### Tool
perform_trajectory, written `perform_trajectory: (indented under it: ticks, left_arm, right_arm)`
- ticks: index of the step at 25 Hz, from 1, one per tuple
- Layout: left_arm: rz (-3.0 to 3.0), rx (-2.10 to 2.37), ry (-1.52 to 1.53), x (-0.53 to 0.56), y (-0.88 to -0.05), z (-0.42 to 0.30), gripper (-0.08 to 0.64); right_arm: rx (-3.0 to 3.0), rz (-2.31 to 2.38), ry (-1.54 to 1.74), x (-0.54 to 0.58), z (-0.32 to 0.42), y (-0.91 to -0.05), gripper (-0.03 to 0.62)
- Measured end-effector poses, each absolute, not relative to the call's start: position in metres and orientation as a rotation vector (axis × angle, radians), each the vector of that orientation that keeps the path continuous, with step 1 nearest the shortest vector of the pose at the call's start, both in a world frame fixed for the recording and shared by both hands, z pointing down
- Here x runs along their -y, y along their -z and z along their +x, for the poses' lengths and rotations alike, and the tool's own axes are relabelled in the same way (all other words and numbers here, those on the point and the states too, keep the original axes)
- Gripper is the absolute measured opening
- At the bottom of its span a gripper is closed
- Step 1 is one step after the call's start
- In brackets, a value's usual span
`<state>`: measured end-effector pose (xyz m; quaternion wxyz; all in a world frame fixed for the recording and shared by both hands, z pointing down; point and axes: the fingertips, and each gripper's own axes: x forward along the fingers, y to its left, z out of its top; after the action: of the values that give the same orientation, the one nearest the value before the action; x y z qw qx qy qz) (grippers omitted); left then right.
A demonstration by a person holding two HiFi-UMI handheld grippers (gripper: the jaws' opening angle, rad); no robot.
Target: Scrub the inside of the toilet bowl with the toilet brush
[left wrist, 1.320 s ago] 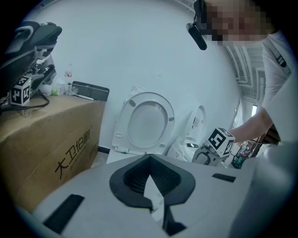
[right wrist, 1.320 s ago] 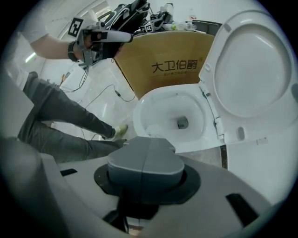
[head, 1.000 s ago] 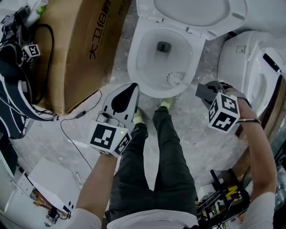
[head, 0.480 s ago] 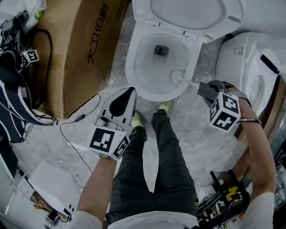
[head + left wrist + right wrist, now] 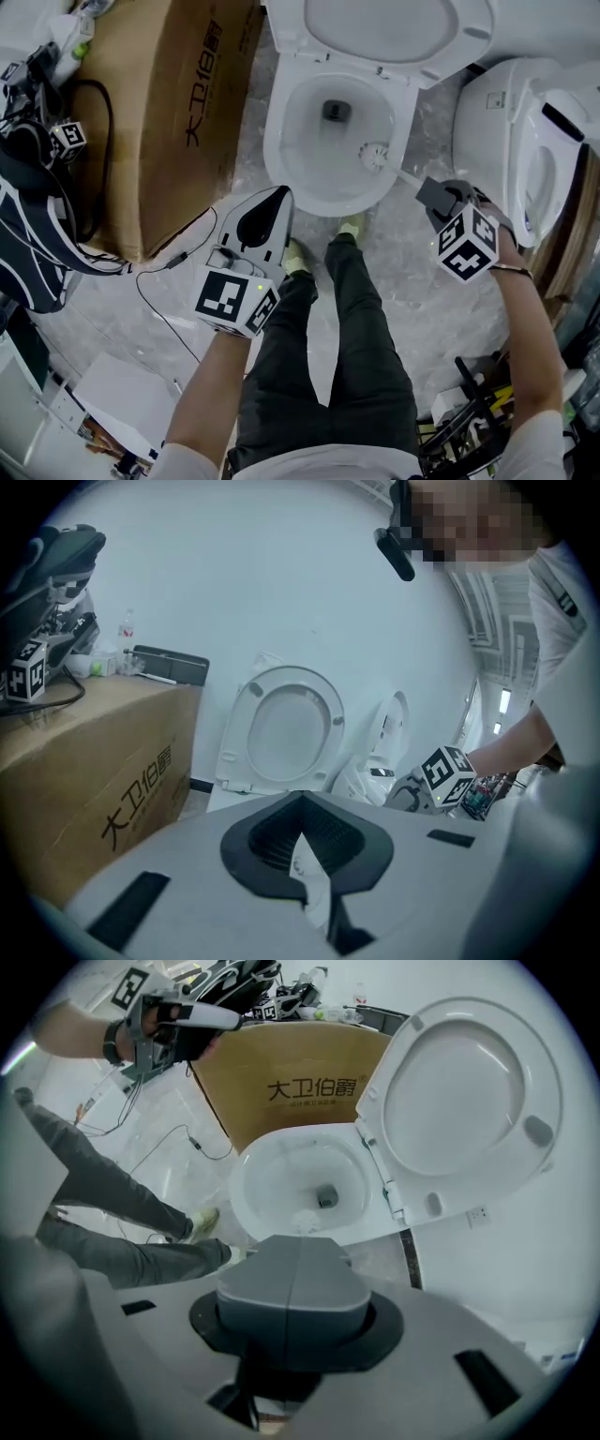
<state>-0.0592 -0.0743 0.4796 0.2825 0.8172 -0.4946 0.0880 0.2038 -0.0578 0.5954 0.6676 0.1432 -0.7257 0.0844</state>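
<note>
1. Grey jaws of the right gripper (image 5: 287, 1258) are pressed together along one seam, clamped on the handle of the toilet brush (image 5: 375, 157). The handle is hidden under the jaws in the right gripper view. In the head view it's a thin pale rod running from the bristles to the gripper, right of centre.
2. The brush's white bristle head sits inside the toilet bowl (image 5: 277, 141), against the lower-right wall in the head view. It is near the rim and apart from the dark drain at the bowl's centre.
3. The left gripper (image 5: 280, 195), centre-left of the head view, has its tips meeting w/ nothing btw them. It's held above the floor near the bowl's lower-left rim, not touching it.
4. The seat and lid (image 5: 394, 23) stand raised at the top of the frame.
5. A cardboard box (image 5: 159, 103) fills the upper left, beside the bowl.
6. A second toilet (image 5: 497, 122) is at the right edge.
7. The person's legs (image 5: 347, 328) in dark trousers are at centre bottom, w/ feet at the bowl's front.
</note>
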Motion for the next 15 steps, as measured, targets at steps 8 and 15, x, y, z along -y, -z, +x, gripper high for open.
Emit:
perform_trajectory:
  ticks: [8,15]
  left_arm:
    - [2.201,1.32,-0.242,0.07,-0.478,-0.063,0.006]
    - [2.188,1.35,-0.225,0.074,-0.483,-0.075,0.006]
  right_arm:
    - [1.543,0.357,-0.037,0.085,0.199,-0.595,0.158]
    - [1.519,0.399,0.035,0.108,0.197,-0.6,0.158]
